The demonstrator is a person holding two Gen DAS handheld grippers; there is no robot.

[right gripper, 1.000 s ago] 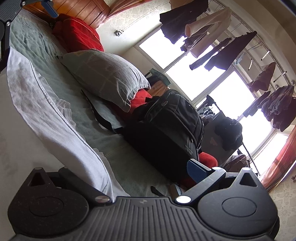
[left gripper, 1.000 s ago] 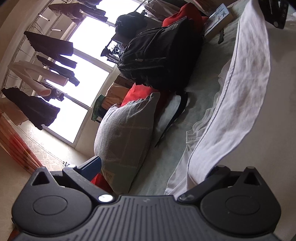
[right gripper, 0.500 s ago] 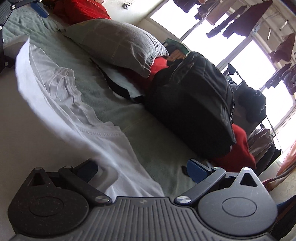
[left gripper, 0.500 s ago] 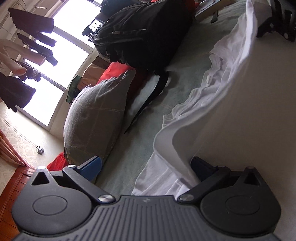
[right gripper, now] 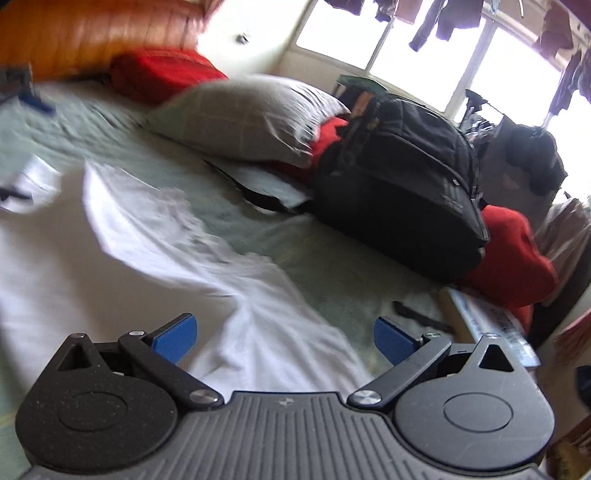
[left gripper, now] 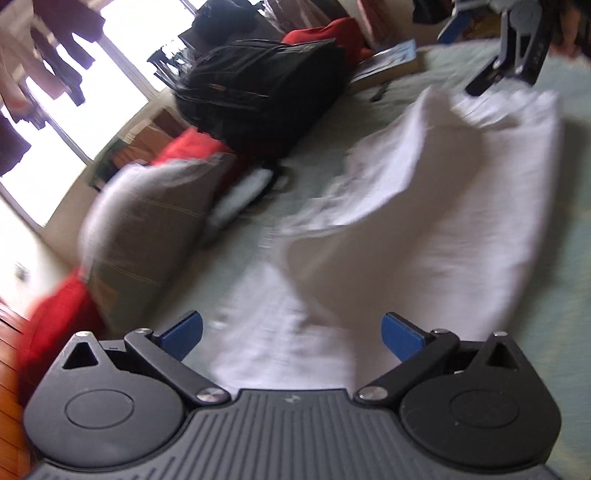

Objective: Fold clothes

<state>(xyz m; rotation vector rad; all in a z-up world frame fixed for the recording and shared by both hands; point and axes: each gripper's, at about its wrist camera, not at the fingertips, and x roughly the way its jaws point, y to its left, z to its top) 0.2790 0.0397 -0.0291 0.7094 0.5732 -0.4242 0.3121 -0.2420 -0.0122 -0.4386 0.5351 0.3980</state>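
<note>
A white garment [left gripper: 436, 229] lies spread on the green bedsheet [left gripper: 576, 192], with one flap folded over on itself; motion blur hides the detail. My left gripper [left gripper: 291, 336] hovers open at the garment's near end, blue pads [left gripper: 181, 334] wide apart with nothing between them. My right gripper [right gripper: 284, 339] is also open and empty over the other end of the same garment [right gripper: 122, 251]. In the left wrist view the right gripper [left gripper: 517, 55] shows at the top right, off the cloth. The left gripper [right gripper: 33, 99] is a blur at the right wrist view's upper left.
A black backpack [right gripper: 399, 192], a grey pillow [right gripper: 243, 118] and red cushions [right gripper: 509, 254] line the bed's far side. A book [left gripper: 391, 61] and a small dark object [right gripper: 421, 317] lie near the backpack. Behind are a wooden headboard [right gripper: 92, 33] and a window with hanging clothes [left gripper: 40, 74].
The garment's lifted edge, which hung over one finger of each gripper, has dropped onto the bed. Both grippers have swung away and now hold no cloth.
</note>
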